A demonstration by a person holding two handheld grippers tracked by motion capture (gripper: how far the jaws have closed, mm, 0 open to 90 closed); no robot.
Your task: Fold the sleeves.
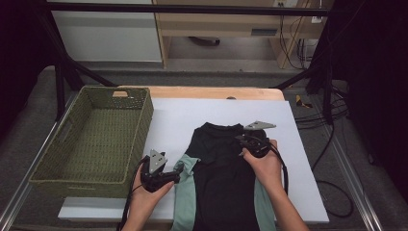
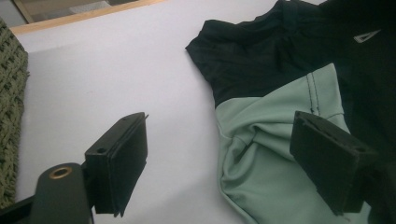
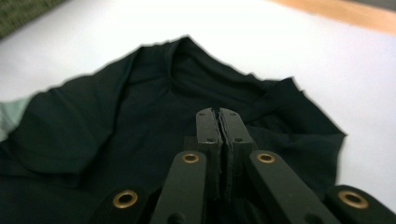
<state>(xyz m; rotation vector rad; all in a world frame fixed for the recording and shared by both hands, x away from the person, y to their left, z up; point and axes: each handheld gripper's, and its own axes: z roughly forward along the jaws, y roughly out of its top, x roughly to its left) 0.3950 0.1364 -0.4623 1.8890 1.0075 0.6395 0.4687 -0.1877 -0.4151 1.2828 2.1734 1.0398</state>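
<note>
A woven basket (image 1: 96,139) sits at the table's (image 1: 202,92) left, beside a sheet (image 1: 298,163). The shirt (image 1: 221,173) lies on the sheet's near middle, collar at the far end, right of the basket.

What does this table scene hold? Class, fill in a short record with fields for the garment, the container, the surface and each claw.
garment: black shirt with mint-green sleeves, lying flat, collar away from the person
container: green woven basket, left of the shirt
surface: white board on a wooden table
left claw: open, jaws either side of the shirt's green sleeve
right claw: shut, nothing seen between the jaws, above the shirt's black shoulder
</note>
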